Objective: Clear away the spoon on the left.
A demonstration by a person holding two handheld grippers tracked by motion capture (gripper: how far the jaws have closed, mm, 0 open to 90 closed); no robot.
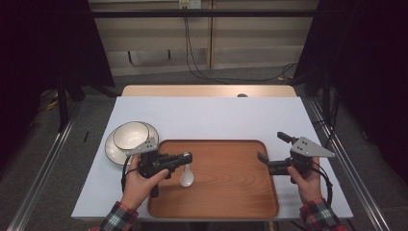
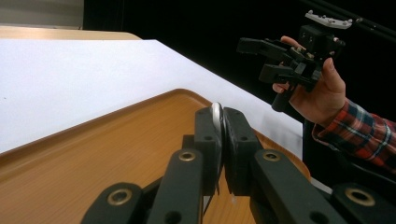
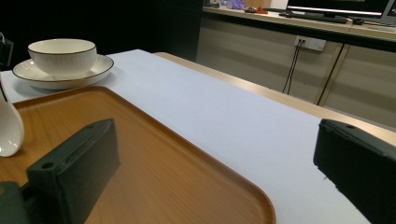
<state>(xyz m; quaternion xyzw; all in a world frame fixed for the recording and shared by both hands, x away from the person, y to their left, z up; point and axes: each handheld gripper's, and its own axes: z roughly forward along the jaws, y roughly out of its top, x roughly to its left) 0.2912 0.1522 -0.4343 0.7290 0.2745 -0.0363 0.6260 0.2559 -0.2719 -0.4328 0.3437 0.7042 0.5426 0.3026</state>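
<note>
I see my left gripper (image 1: 186, 158) clenched on the handle of a white spoon (image 1: 186, 177), whose bowl hangs over the wooden tray (image 1: 231, 192) at its 9 o'clock edge. My right gripper (image 1: 272, 153) stands released at the tray's 3 o'clock edge, holding nothing. A bowl (image 1: 130, 134) sits on a plate (image 1: 111, 149) at the tray's 10 o'clock.

A white-topped table (image 1: 211, 115) carries a wooden tray (image 1: 226, 192); just left of the tray, a plate (image 1: 111, 149) bearing a bowl (image 1: 130, 134).
</note>
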